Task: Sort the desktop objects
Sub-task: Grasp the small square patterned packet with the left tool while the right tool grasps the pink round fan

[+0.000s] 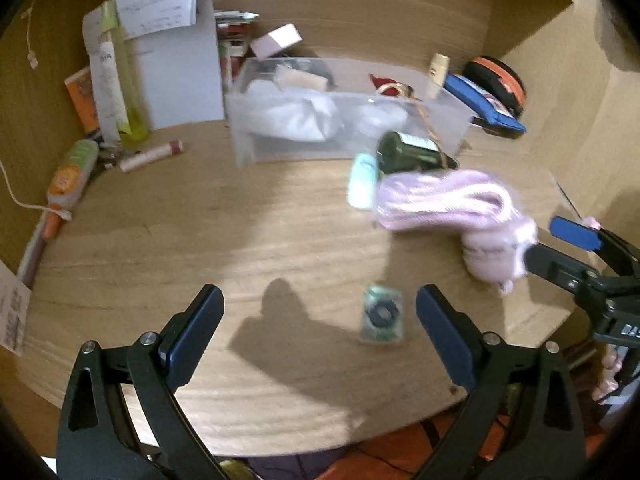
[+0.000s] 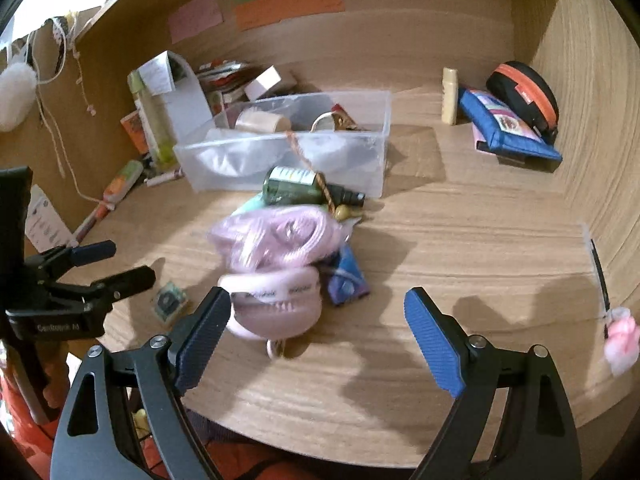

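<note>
Both grippers hang over a wooden desk point(image 1: 160, 240) with visible grain, and both have their jaws wide apart with nothing between them. The left gripper point(image 1: 320, 320) has dark blue ribbed pads; just before its right finger lies a small flat packet point(image 1: 382, 316) with a dark ring inside. The right gripper point(image 2: 318, 320) points at a pile in the middle of the desk: soft pink headphones point(image 2: 276, 308) with a pink cord bundle point(image 2: 276, 236) on top, and a dark green glass bottle point(image 2: 296, 190) lying on its side behind them.

Only the right wrist view shows a blue foil packet point(image 2: 346, 276) tucked beside the headphones, coloured paper notes point(image 2: 288, 0) on the back wall, and a pink fluffy thing point(image 2: 622, 340) at the right edge. Only the left wrist view shows clearly a mint green flat object point(image 1: 362, 186) to the left of the pile and a pale stick point(image 1: 152, 156) lying near the left wall.

Behind the pile stands a clear plastic box point(image 2: 384, 120), rectangular, with white soft things inside. To the right of it, near the corner, are a blue pouch point(image 2: 508, 128) and a round black case with an orange zipper point(image 2: 524, 88).
</note>
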Demonstrator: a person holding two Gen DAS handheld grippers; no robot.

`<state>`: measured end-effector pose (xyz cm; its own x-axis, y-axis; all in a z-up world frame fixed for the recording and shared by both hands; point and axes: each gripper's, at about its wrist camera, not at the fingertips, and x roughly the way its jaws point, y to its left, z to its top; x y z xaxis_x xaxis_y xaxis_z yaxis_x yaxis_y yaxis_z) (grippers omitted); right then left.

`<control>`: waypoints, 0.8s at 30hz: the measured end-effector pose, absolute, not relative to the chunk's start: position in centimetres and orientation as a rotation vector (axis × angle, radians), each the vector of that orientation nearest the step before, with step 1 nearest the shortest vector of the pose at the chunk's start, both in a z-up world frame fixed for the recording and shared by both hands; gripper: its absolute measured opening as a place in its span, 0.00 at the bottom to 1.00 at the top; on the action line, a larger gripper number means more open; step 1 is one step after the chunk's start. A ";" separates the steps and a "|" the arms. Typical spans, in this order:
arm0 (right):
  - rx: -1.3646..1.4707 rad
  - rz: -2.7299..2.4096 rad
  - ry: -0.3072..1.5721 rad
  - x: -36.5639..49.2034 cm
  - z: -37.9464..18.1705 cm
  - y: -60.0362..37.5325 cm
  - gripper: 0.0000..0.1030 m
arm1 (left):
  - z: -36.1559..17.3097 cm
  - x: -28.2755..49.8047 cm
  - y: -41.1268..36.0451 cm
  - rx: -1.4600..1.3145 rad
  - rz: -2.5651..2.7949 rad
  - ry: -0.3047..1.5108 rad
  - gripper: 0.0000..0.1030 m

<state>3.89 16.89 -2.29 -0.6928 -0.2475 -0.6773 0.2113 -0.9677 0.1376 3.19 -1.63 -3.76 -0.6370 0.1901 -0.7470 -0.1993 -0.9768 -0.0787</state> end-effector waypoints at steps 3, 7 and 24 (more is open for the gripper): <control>1.074 -2.673 -0.044 4.1 -2.4 16.1 0.85 | -4.0 3.9 -1.0 -1.185 2.651 0.031 0.95; 1.077 -2.677 -0.001 3.7 -2.7 15.1 0.85 | -4.7 4.1 -0.2 -1.181 2.603 0.038 0.95; 1.180 -2.598 -0.038 1.1 -4.8 13.7 0.58 | -6.1 3.2 1.3 -1.147 2.648 0.144 0.53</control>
